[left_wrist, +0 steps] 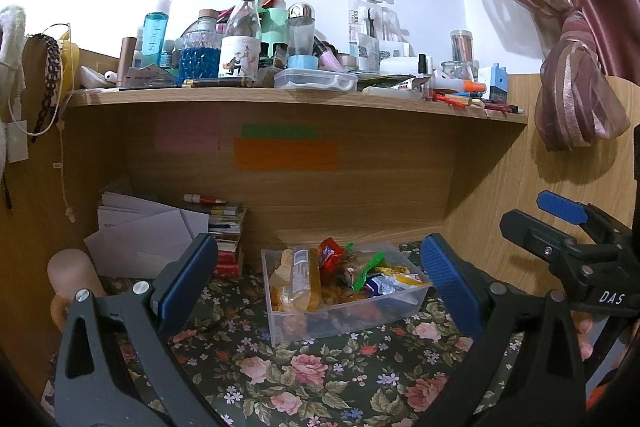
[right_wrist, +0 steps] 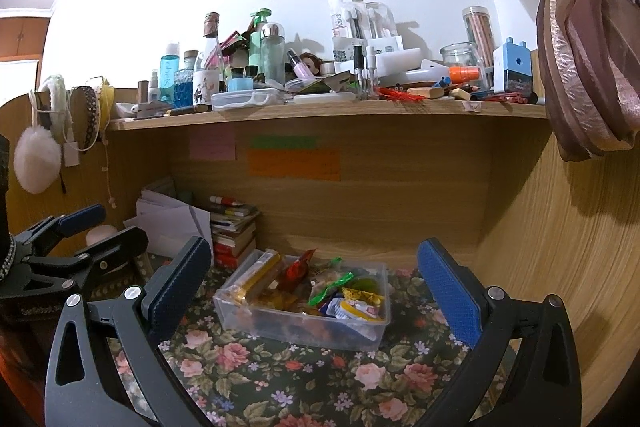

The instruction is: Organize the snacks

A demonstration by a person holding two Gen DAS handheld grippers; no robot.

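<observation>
Snacks point(left_wrist: 340, 275) fill a clear plastic container point(left_wrist: 320, 327) that sits on a dark floral tablecloth point(left_wrist: 304, 379) inside a wooden desk alcove, under a shelf point(left_wrist: 280, 99) crowded with bottles and stationery. On the container's left side lies a long yellow-orange packet point(left_wrist: 298, 279) with a pale label. A red wrapper point(left_wrist: 330, 255) stands up behind it, and green wrappers point(left_wrist: 366, 267), a yellow one and small blue-and-white sachets point(left_wrist: 384, 283) are piled toward the right. Darker snacks show through the container's front wall, too dim to tell apart.

From the left wrist camera, the left gripper point(left_wrist: 320, 283) has its jaws spread wide, wider than the container, with the blue pads point(left_wrist: 444, 275) on either side of it in the picture and nothing between them. It holds nothing and touches nothing. The right gripper point(right_wrist: 314, 283) is likewise wide apart and empty, framing the same container point(right_wrist: 304, 323) from a little further right. Each gripper shows at the edge of the other's view, side by side and apart. A stack of books point(left_wrist: 230, 235) and white envelopes point(left_wrist: 148, 231) lie left of the container against the back panel.
</observation>
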